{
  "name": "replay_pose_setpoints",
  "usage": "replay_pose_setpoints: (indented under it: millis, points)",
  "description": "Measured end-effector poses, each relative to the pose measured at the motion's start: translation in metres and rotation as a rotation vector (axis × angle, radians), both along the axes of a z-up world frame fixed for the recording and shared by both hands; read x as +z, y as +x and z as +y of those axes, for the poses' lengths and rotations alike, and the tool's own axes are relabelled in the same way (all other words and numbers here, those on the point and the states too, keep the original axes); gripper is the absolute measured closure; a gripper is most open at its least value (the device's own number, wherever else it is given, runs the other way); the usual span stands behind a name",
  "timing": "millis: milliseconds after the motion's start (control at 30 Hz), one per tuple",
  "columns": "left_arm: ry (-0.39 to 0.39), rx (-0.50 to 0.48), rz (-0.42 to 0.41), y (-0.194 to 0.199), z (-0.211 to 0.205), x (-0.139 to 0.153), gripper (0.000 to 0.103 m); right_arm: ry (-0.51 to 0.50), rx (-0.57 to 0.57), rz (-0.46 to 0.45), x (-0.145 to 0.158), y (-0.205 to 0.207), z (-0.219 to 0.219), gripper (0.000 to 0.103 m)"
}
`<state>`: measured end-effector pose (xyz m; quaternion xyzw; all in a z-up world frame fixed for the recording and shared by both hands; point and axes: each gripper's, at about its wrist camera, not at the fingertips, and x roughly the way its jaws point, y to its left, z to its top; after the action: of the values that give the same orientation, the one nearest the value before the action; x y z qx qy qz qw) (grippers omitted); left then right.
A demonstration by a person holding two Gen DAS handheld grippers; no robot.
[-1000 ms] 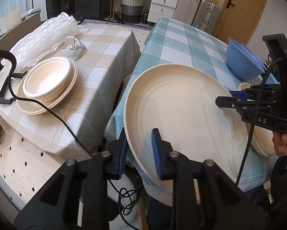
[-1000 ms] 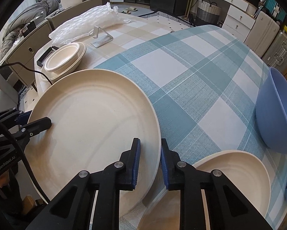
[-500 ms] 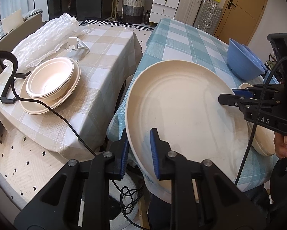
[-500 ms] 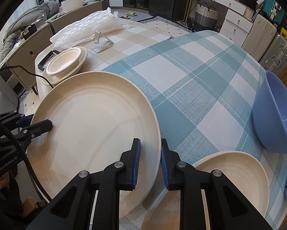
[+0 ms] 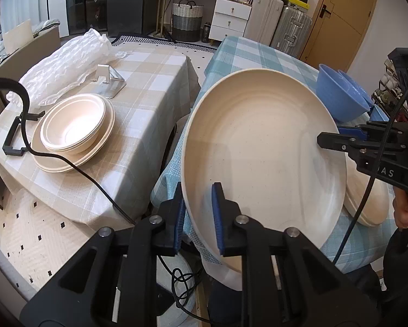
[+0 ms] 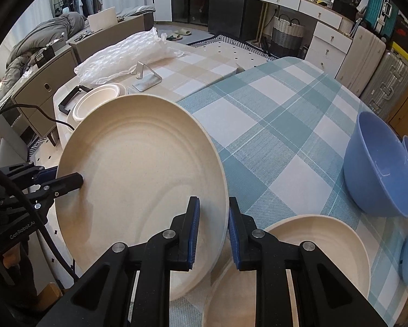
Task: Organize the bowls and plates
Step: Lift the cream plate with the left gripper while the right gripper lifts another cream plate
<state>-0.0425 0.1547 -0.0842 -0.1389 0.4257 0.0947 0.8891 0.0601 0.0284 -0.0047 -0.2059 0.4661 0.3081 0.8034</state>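
Observation:
A large cream plate is held in the air between both grippers, above the near edge of the blue-checked table. My left gripper is shut on its near rim. My right gripper is shut on the opposite rim of the same plate and shows in the left wrist view. A stack of cream bowls on a cream plate sits on the beige-checked table. Another cream plate lies on the blue table under my right gripper. Blue bowls stand at the right.
On the beige-checked table lie crumpled bubble wrap, a metal stand and a black handle with a cable. A gap separates the two tables. Drawers, a basket and suitcases stand at the back.
The large plate has risen and tilted a little between both grippers, and both have moved slightly toward the beige table. Both grips stay shut on it.

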Motion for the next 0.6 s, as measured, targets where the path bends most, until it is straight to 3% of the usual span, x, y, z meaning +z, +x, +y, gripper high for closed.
replay_pose_setpoints:
  millis: [600]
  points:
    - [0.031,-0.041,-0.056,-0.001,-0.024,0.033,0.092,0.088,-0.074,-0.041,0.034,-0.014,-0.035,0.083]
